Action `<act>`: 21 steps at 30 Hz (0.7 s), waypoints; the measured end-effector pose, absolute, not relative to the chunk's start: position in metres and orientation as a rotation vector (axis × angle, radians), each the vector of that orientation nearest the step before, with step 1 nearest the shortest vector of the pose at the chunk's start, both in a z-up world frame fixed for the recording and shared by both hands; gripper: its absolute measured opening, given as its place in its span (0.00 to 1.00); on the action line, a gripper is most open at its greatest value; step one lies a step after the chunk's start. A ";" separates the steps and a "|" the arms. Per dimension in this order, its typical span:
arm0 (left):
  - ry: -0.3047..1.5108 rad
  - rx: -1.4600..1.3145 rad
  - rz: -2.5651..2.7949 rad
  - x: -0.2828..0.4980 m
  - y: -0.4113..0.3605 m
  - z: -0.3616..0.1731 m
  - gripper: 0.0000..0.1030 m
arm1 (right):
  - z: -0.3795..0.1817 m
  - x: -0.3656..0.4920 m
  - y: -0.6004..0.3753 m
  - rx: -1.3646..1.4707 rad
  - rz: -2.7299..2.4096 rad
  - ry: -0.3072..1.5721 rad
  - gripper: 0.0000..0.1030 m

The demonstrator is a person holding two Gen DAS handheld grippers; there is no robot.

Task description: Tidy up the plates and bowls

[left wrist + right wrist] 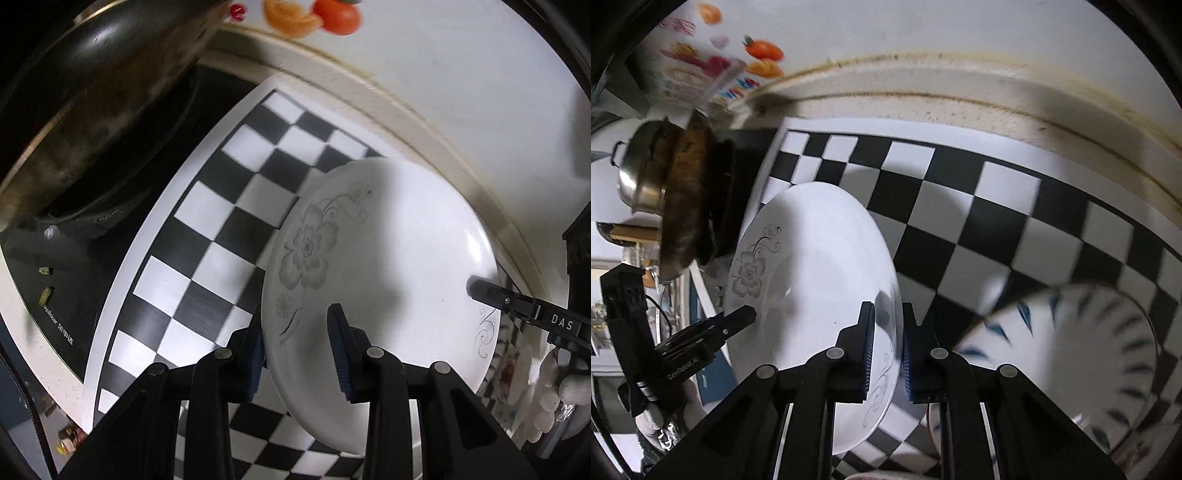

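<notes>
A white plate with a grey flower print [388, 266] is held tilted above the black-and-white checkered mat [221, 229]. My left gripper [299, 354] straddles the plate's near rim; its jaws stand apart, with a gap at the right pad. My right gripper [888, 354] is shut on the opposite rim of the same plate [812, 280]. The right gripper also shows in the left wrist view [480, 288], and the left gripper shows in the right wrist view [738, 317]. A white bowl with blue leaf marks [1089, 362] lies on the mat to the right.
A dark wok [92, 122] sits on a black cooktop [66, 295] left of the mat. A steel pot [642, 177] stands beyond it. A white wall with fruit stickers [314, 18] rises behind the beige counter edge [960, 107].
</notes>
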State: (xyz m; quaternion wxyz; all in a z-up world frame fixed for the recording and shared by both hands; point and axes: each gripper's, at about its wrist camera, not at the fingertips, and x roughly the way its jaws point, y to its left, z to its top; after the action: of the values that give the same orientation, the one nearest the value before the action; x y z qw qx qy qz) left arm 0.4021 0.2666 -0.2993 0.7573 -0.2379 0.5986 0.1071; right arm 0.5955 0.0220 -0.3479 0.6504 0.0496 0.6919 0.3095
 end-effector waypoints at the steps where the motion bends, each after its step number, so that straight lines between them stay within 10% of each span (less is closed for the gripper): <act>1: 1.300 -0.508 0.216 0.398 0.267 -0.293 0.29 | -0.340 0.590 0.015 0.122 0.696 1.556 0.15; 21: 1.396 -0.203 -0.202 0.352 0.083 -0.297 0.29 | -0.305 0.382 -0.188 0.381 0.340 1.488 0.15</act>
State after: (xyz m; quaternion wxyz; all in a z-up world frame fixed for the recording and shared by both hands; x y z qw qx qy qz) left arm 0.3519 0.0829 -0.2966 0.7567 -0.0929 0.6405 -0.0926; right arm 0.3817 -0.1880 -0.3046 0.7064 0.1716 0.6694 0.1531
